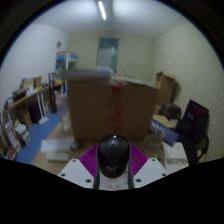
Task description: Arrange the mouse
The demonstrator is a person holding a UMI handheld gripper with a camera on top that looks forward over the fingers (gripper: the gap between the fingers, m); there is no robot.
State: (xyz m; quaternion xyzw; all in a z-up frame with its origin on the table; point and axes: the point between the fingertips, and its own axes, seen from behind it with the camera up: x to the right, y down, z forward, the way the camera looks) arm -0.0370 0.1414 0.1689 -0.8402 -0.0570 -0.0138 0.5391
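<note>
A black computer mouse (pixel 113 153) sits between my gripper's (pixel 112 163) two fingers, its rounded back facing the camera. The purple pads (pixel 89 161) press against both of its sides. The mouse is held up in the air, well above the floor and the furniture. Its underside and cable are hidden.
A large brown cardboard box (pixel 108 103) stands straight ahead beyond the fingers. A dark monitor (pixel 196 122) stands on a desk to the right. Cluttered shelves and boxes (pixel 30 105) line the left wall. A door (pixel 108 53) shows in the far wall.
</note>
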